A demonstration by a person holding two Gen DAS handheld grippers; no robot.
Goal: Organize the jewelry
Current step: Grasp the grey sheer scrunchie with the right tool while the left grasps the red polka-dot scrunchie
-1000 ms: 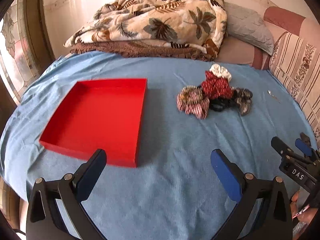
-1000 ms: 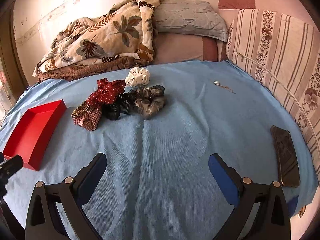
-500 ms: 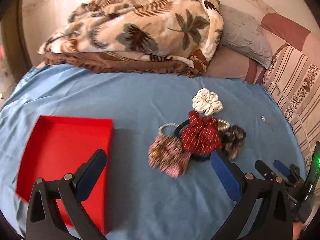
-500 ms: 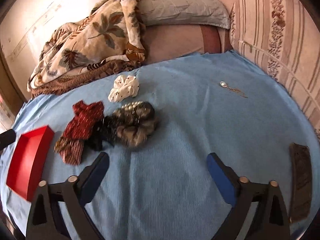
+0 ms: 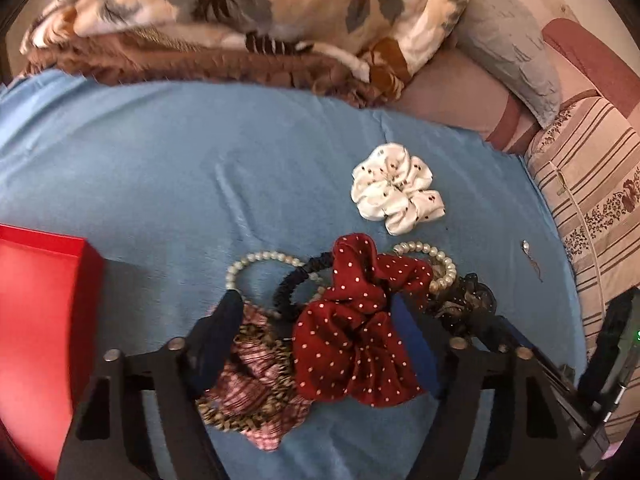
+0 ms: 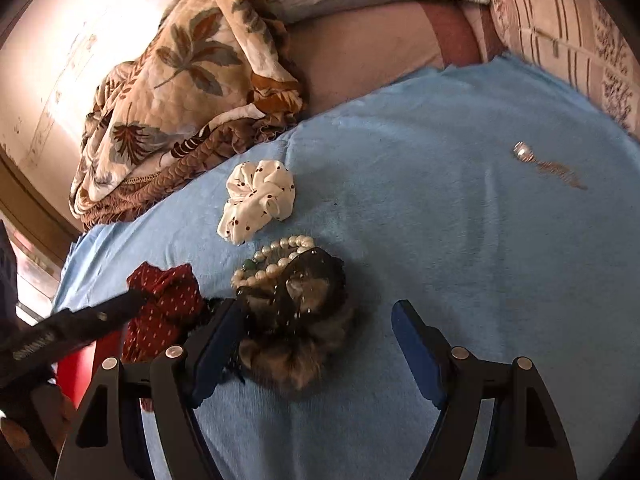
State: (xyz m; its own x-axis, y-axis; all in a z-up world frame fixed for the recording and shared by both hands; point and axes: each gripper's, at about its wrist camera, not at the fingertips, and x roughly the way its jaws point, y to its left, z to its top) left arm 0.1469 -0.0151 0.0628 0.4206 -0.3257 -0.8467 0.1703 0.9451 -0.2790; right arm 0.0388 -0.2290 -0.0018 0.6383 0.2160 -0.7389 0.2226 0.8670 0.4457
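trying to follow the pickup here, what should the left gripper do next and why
Probably finish closing on the red dotted scrunchie. The left gripper has its closing jaws on either side of it, pads not yet pressing, and the red tray waits just to its left.

Warm daylight, heavy fisheye warp

Wall [image 6: 60, 80] blown out by glare upper left, motion blur smears the floral blanket [image 5: 248, 4], dark vignette at the corners.

On the blue sheet lie four fabric scrunchies, white [image 5: 396, 190], red dotted [image 5: 352, 332], plaid [image 5: 256, 396] and dark furry [image 6: 296, 320], one thin navy hair tie [image 5: 296, 284], two pearl bracelets [image 5: 256, 260] [image 5: 436, 258], one earring [image 6: 524, 152] and one red tray [image 5: 36, 320].
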